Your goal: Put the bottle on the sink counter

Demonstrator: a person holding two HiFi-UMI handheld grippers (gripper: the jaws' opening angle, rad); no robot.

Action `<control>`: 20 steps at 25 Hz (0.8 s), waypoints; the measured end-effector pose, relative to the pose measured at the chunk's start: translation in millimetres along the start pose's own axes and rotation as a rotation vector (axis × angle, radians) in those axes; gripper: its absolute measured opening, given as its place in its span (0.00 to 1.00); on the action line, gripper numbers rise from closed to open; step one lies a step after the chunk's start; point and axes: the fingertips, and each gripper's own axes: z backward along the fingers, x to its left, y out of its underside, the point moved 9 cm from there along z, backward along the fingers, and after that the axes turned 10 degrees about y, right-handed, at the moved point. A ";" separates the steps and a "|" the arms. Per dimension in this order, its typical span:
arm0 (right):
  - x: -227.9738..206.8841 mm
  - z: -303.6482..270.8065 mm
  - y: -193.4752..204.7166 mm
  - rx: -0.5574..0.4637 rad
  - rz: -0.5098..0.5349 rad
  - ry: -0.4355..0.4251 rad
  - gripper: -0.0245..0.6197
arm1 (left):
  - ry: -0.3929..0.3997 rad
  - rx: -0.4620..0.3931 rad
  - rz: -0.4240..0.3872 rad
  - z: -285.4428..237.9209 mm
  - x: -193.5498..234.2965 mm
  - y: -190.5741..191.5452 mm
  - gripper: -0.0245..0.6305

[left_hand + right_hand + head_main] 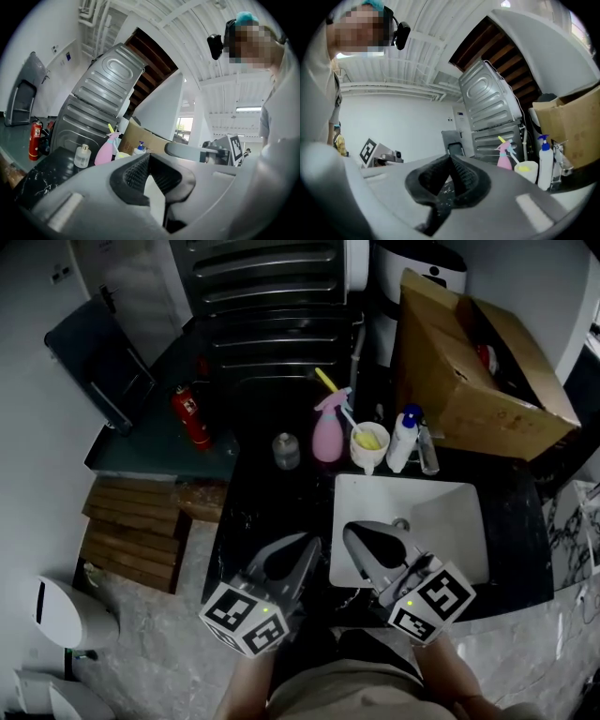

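On the black sink counter (267, 507), behind the white basin (450, 512), stand a small clear bottle (286, 450), a pink spray bottle (328, 432) and a white bottle with a blue pump (404, 440). My left gripper (314, 545) hovers over the counter's near edge, jaws shut with nothing between them (149, 155). My right gripper (352, 532) hangs over the basin's near left corner, also shut and empty (451, 158). Both point level toward the bottles, well short of them. The same pink bottle (107, 150) and clear bottle (82, 156) show ahead in the left gripper view.
A white cup (369, 446) holding something yellow sits between the pink and white bottles. An open cardboard box (478, 371) fills the back right. A red fire extinguisher (190, 415) stands at the left, wooden boards (131, 535) lie on the floor.
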 end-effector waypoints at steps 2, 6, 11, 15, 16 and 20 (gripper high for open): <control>4.0 5.9 -3.7 -0.009 0.020 -0.049 0.04 | 0.003 -0.007 -0.016 -0.5 -7.2 -3.5 0.05; 5.6 19.2 -7.0 -0.069 0.019 -0.136 0.04 | 0.036 0.002 -0.037 0.4 -18.4 -5.5 0.05; 9.6 33.6 -6.6 -0.118 0.023 -0.178 0.04 | 0.091 0.044 -0.084 0.5 -36.5 0.2 0.05; 9.6 43.4 -1.1 -0.125 0.005 -0.174 0.04 | 0.105 0.059 -0.094 -3.0 -46.6 8.4 0.05; 8.5 44.8 0.8 -0.122 0.002 -0.169 0.04 | 0.110 0.066 -0.094 -4.0 -48.2 9.8 0.05; 6.5 47.8 4.6 -0.117 0.027 -0.159 0.04 | 0.114 0.073 -0.095 -6.3 -50.4 11.7 0.05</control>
